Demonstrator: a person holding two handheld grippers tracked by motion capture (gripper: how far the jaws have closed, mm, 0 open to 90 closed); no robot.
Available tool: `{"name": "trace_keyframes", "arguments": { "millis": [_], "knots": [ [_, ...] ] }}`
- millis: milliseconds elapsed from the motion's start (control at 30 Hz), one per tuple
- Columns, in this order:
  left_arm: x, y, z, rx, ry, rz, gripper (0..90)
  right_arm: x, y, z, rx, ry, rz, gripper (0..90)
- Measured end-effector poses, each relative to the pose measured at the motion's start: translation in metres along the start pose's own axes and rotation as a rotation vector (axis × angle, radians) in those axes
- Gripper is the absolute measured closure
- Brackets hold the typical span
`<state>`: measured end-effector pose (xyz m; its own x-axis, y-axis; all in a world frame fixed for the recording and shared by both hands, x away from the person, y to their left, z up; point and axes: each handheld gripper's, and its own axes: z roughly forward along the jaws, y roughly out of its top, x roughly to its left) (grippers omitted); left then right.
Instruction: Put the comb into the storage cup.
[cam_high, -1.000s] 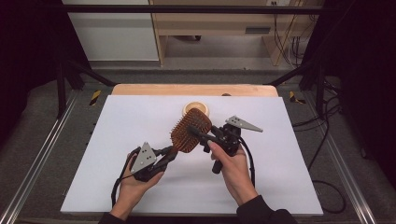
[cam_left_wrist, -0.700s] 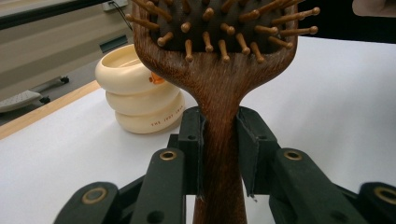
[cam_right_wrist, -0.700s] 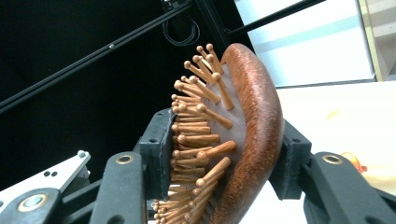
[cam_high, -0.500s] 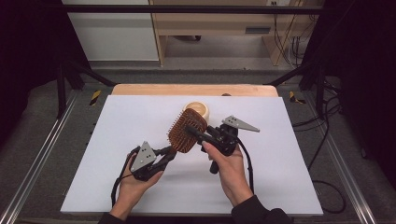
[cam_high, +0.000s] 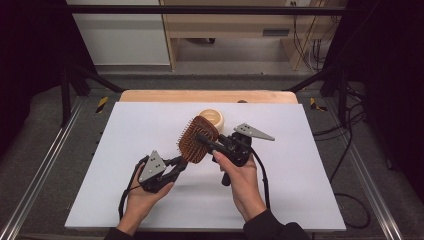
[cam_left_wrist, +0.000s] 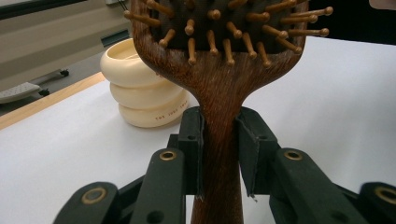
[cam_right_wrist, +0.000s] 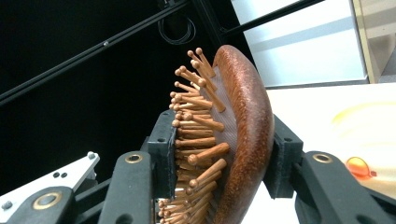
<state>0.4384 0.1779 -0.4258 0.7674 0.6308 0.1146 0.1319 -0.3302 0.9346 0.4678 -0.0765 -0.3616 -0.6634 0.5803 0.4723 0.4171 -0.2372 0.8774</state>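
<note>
Left claw grips hairbrush handle; right claw, just closing, clamps brush head. Cream ribbed jar behind; contents unclear.

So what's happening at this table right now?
A person is holding a wooden hairbrush above the white table with two hand-held grippers. The left gripper is shut on the brush's handle, and the right gripper has just closed on the brush head, one pad on the bristles, the other on the rounded back. A cream ridged container stands on the table behind the brush.
</note>
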Motion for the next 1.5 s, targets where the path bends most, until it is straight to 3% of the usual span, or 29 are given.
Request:
{"name": "trace_keyframes", "arguments": {
  "millis": [367,467,733,867,933,1167,1300,1433,1500],
  "knots": [
    [-0.001,0.002,0.001,-0.021,0.022,-0.030,70.1,0.004,0.005,0.000,-0.015,-0.002,-0.002,55.1],
    [0.000,-0.001,0.002,-0.006,0.024,-0.052,63.0,0.005,0.010,-0.001,-0.028,-0.013,-0.011,55.0],
    [0.006,-0.003,-0.011,-0.081,0.076,-0.132,35.8,-0.008,0.033,-0.012,-0.071,-0.078,-0.021,54.7],
    [0.011,-0.008,-0.015,-0.086,0.102,-0.141,26.4,-0.018,0.042,-0.019,-0.086,-0.111,-0.016,54.6],
    [0.014,-0.009,-0.019,-0.098,0.123,-0.133,22.9,-0.023,0.045,-0.022,-0.087,-0.120,-0.014,54.5],
    [0.026,-0.019,-0.042,-0.098,0.190,-0.185,5.3,-0.034,0.051,-0.032,-0.081,-0.150,-0.012,54.4],
    [0.030,-0.037,-0.061,-0.089,0.212,-0.162,2.7,-0.037,0.054,-0.039,-0.085,-0.166,-0.014,54.3],
    [0.040,-0.042,-0.075,-0.116,0.258,-0.211,2.7,-0.040,0.057,-0.045,-0.083,-0.182,-0.037,54.3],
    [0.047,-0.043,-0.080,-0.116,0.268,-0.199,2.6,-0.042,0.057,-0.049,-0.080,-0.185,-0.039,54.2]
  ]
}}
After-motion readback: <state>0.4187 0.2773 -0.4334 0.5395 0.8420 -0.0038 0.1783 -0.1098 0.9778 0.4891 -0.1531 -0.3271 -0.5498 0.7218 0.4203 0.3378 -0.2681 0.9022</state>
